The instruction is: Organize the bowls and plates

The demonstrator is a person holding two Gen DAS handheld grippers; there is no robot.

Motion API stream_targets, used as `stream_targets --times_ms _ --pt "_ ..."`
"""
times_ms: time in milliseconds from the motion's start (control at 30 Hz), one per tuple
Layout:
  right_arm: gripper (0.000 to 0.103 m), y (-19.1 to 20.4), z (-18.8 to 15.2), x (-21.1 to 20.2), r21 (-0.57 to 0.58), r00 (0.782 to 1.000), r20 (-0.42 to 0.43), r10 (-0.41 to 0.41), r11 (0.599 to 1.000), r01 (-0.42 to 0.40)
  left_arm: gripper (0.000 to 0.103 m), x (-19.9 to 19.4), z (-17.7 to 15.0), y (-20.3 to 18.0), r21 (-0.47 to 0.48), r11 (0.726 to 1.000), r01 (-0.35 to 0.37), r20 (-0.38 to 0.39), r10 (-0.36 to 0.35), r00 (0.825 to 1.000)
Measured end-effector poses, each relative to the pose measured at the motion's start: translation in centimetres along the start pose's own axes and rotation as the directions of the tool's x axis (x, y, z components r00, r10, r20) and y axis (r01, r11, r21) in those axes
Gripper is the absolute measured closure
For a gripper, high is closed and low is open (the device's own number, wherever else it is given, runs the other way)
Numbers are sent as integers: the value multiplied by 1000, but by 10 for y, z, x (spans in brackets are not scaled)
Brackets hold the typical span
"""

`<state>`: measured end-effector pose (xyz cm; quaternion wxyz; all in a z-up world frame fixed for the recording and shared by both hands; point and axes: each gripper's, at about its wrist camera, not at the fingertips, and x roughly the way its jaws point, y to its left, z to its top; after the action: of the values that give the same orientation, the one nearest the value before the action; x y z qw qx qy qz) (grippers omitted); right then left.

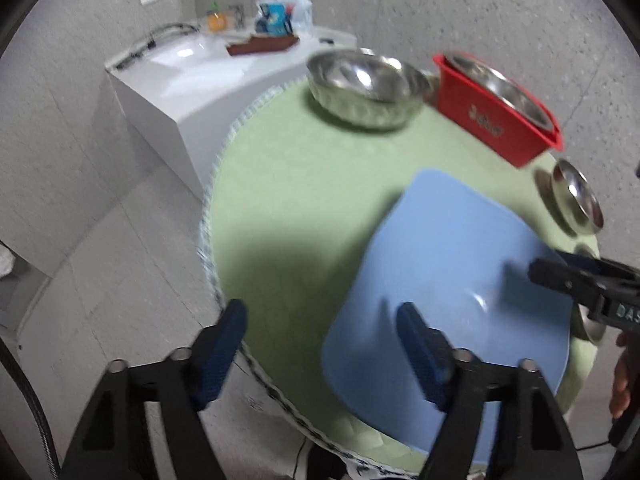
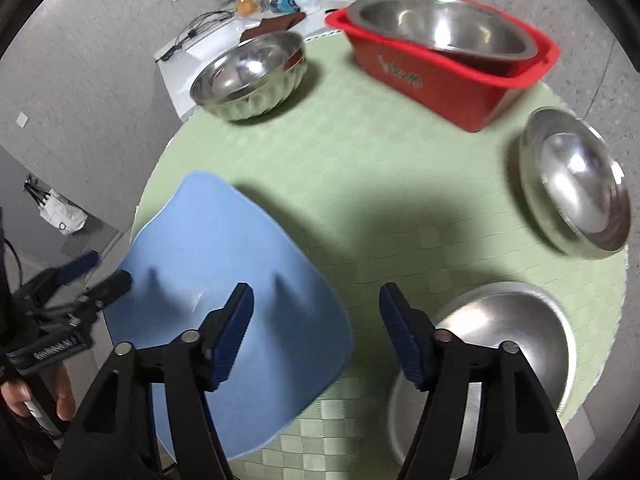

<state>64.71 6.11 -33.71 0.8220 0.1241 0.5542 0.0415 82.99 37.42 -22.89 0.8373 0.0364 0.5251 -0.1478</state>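
A blue square plate [image 1: 448, 304] [image 2: 224, 288] lies on the round green table [image 1: 304, 200] [image 2: 360, 168] near its front edge. My left gripper [image 1: 320, 344] is open, its right finger over the plate's near edge. My right gripper [image 2: 316, 328] is open and empty, between the blue plate and an upturned steel bowl [image 2: 504, 344]. A steel bowl [image 1: 364, 88] [image 2: 248, 76] stands at the back. Another steel bowl [image 2: 436, 32] sits in a red tub [image 1: 496, 120] [image 2: 440, 80]. A steel dish [image 1: 576, 200] [image 2: 576, 188] lies at the right.
A white counter [image 1: 168, 80] with a sink, a brown tray and packets stands behind the table. Grey floor tiles lie to the left. The other gripper shows at the plate's edge in each view [image 1: 588, 284] [image 2: 80, 292].
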Motion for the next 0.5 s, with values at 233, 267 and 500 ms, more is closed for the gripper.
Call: stream_targets --times_ms 233,267,500 --pt "79 -3 -3 14 27 997 -46 59 998 -57 76 8 10 3 2 999 46 -31 -46 998" --pt "79 -5 -2 13 30 997 -44 63 998 -61 77 8 13 6 -18 998 65 -28 -65 997" --pt "80 -20 19 -15 51 996 7 93 994 -93 78 -15 44 -16 0 997 71 50 -71 996"
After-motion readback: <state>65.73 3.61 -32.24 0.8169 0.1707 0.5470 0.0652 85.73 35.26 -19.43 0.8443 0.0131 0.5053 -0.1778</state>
